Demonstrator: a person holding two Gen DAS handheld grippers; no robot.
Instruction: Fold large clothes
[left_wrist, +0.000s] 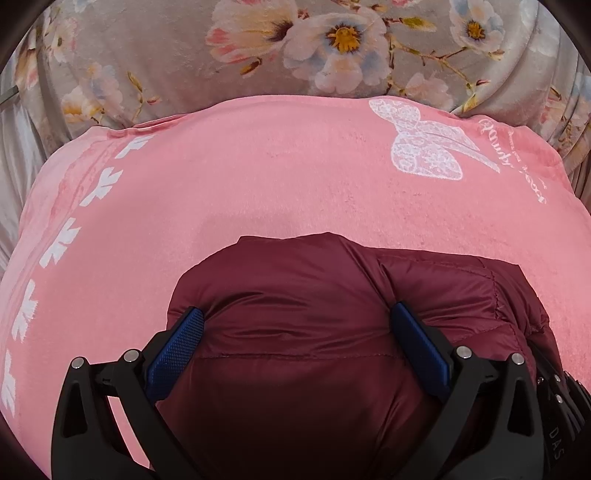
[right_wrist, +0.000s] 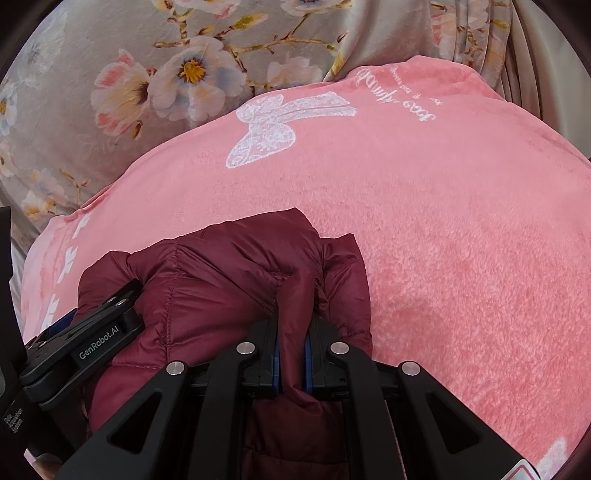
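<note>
We are working over a dark red puffer jacket (left_wrist: 295, 332) that is lying bunched on a pink fleece blanket (left_wrist: 258, 177), toward its near edge. Our left gripper (left_wrist: 295, 325) is standing at its widest, blue pads (left_wrist: 177, 350) pressing down on either side of a puffed panel without pinching it. Our right gripper (right_wrist: 291, 354) is clamping narrowly on a raised fold of the jacket (right_wrist: 221, 288), just right of the left gripper (right_wrist: 99, 321). Beyond the blanket's (right_wrist: 443, 221) far edge, a grey floral cover (right_wrist: 110, 74) is lying, nearest the blanket's white lace bow print (right_wrist: 273, 129).
</note>
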